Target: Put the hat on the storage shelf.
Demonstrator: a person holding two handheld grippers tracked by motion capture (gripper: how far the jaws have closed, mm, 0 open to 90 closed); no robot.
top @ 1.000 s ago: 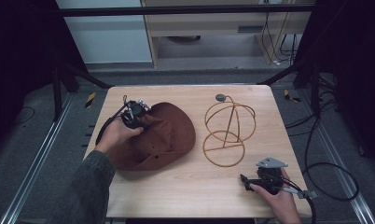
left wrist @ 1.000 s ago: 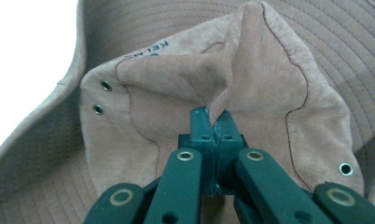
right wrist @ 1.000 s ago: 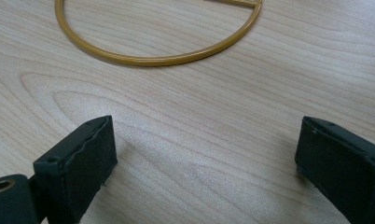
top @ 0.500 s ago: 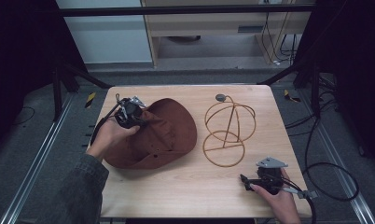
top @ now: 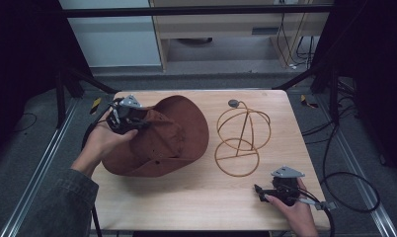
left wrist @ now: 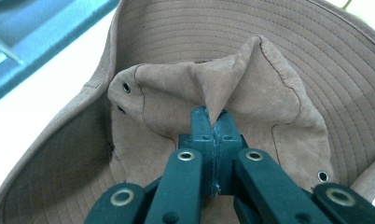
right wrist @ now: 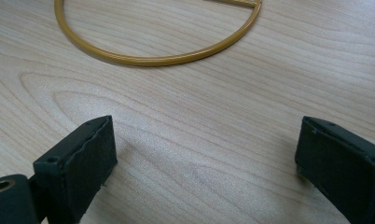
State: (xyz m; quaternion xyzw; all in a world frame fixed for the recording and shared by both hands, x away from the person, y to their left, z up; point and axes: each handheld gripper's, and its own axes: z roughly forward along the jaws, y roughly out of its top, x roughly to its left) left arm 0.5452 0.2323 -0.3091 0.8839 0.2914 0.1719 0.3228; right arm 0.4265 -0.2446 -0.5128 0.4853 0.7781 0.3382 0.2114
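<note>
A brown wide-brimmed hat [top: 174, 136] lies on the left half of the wooden table [top: 201, 197]. My left gripper [top: 137, 123] sits over its crown, shut on a pinched fold of the crown fabric. In the left gripper view the jaws meet at the gripper tip [left wrist: 214, 122] with the hat [left wrist: 251, 88] creased up between them. A gold wire hat stand [top: 242, 138] is to the right of the hat. My right gripper [top: 258, 190] rests open near the table's front right, below the stand. Between the open jaws [right wrist: 204, 154] there is bare wood, and the stand's base ring [right wrist: 153, 58] lies ahead.
The table's front edge runs just below the right hand [top: 297, 215]. Dark frame posts and cables [top: 344, 177] flank the table on the right. A desk and cabinet stand beyond the far edge.
My left gripper has lifted the hat's crown and dragged it a little toward the far left. The right gripper has stayed put.
</note>
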